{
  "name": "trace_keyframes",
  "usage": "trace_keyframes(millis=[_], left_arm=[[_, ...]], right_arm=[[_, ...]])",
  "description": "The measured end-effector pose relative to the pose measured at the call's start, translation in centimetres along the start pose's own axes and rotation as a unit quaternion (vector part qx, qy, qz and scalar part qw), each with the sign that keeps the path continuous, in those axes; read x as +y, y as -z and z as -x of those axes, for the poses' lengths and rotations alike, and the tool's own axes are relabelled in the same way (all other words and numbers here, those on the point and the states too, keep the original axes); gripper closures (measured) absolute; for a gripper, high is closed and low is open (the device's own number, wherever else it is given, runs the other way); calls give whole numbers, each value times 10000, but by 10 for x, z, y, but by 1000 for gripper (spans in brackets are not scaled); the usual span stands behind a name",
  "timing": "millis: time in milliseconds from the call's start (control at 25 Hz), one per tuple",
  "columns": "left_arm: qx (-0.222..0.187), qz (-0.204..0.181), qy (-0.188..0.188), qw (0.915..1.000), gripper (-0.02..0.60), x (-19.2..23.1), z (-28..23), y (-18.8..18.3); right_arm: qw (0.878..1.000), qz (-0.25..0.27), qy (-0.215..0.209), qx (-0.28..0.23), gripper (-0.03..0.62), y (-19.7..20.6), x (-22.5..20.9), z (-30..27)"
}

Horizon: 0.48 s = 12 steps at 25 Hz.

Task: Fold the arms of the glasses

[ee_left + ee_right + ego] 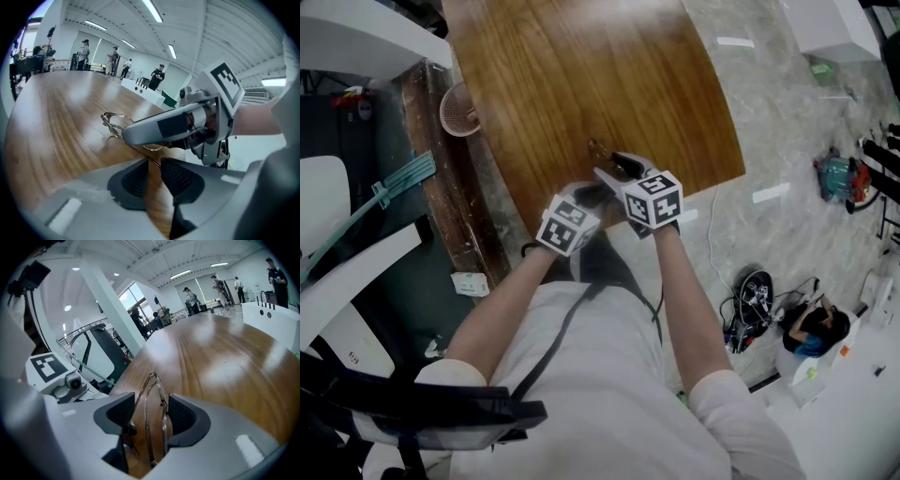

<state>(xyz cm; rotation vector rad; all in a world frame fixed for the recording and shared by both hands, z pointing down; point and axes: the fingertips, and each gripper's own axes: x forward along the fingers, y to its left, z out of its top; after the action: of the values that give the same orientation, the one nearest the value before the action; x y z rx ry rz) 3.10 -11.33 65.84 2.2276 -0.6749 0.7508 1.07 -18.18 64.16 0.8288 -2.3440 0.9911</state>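
Thin metal-framed glasses (600, 150) lie on the wooden table (553, 84) near its front edge, just beyond both grippers. In the right gripper view the frame (152, 390) stands edge-on between my right gripper's (151, 416) pads; it lies against the right pad and clear of the left one, so the jaws are open. In the left gripper view one slim arm of the glasses (112, 123) runs back to my left gripper (151, 171), its end at the tip of the right pad. A gap of bare wood shows between those pads. The right gripper's finger (159, 129) crosses over the glasses there.
A pink mesh basket (459, 110) stands off the table's left side. The table's front right corner (736, 169) drops to a marble floor with bags and cables (759, 295). A white counter (272, 315) and several standing people are far behind.
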Motion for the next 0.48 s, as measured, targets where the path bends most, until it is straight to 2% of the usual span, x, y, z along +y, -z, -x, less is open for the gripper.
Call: trace_keyframes(millis=[80,320,400,480], left_arm=[[-22,-37,18,10000,486,-2,0,-2],[85,-245,35,9997,488,-8,-4,0],[140,-348,35,9993,488,-9,-5,1],[166,-428,60,9989,489,-10,-6,1]], right_arm=[[9999,104,13,68,357,1,2,0],[9968,688,227,349,359,6,7,-3],[9945,904,274,458,381,7,11,-5],[9913,1141,352,548,433,9,12,-8]])
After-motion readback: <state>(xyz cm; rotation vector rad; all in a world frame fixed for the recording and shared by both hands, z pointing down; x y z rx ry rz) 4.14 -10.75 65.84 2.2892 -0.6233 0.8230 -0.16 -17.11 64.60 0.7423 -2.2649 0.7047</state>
